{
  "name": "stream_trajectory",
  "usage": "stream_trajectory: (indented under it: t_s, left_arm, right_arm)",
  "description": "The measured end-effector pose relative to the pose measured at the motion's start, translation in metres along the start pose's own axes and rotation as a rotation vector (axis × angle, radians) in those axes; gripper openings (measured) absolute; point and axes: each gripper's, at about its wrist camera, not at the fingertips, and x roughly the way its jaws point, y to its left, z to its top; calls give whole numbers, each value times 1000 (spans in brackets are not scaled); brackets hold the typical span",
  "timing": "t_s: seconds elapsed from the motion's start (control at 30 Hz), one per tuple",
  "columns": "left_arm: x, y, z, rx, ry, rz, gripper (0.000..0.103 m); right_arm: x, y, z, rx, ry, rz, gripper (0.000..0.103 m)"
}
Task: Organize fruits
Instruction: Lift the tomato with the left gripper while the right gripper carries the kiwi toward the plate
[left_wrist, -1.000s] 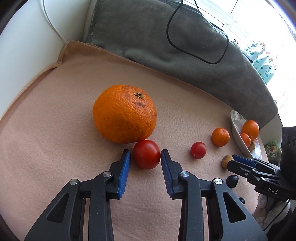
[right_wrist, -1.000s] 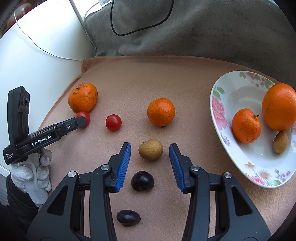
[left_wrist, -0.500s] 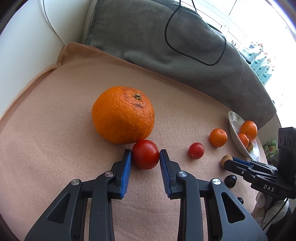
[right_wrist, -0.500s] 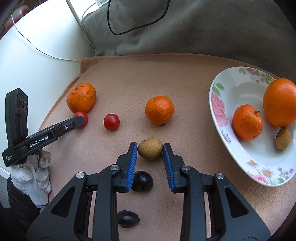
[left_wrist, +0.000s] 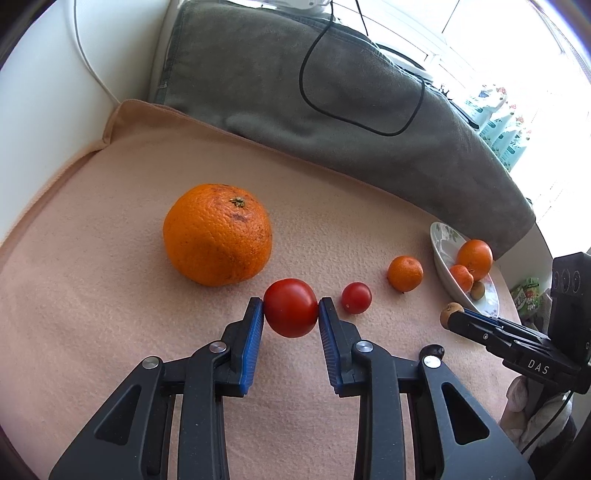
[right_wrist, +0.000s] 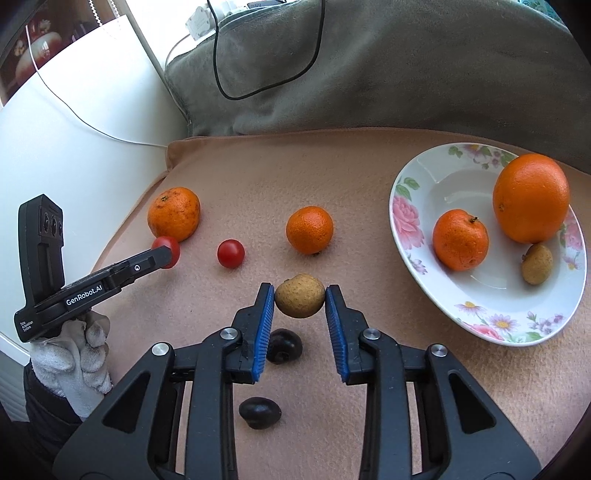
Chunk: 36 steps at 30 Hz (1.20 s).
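A peach blanket covers the surface, with a floral plate at its right holding two oranges and a longan. The big orange sits just behind the left gripper, which pinches a tomato. The right gripper pinches a longan.

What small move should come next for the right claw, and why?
Probably lift and carry it right to the flowered plate. The right claw is shut on the small brown fruit, and the plate already holds a similar brown fruit beside two oranges. The left claw grips a tomato and can follow.
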Motion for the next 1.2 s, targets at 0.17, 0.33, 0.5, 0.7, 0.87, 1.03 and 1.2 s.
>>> stream_trajectory:
  t_s: [0.17, 0.33, 0.5, 0.7, 0.87, 1.03, 1.2]
  left_arm:
    - [-3, -17, 3, 32, -11, -31, 29]
    - [0, -36, 8, 59, -10, -64, 29]
    - [7, -59, 15, 95, -11, -97, 29]
    - [18, -88, 23, 139, -6, -136, 29]
    - [27, -112, 26, 172, 6, -167, 29]
    - [38, -131, 30, 198, 21, -190, 29]
    - [55, -152, 34, 238, 42, -198, 29]
  right_arm:
    - [-22, -9, -5, 22, -41, -13, 30]
    - [-44, -24, -6, 47, -81, -36, 30]
    - [-60, -40, -8, 71, -113, -66, 30]
    - [-66, -55, -10, 99, -127, -85, 30]
    - [-69, -62, -14, 105, -134, -101, 30]
    - [-72, -69, -14, 115, -142, -106, 30]
    - [-72, -73, -15, 115, -145, -125, 30]
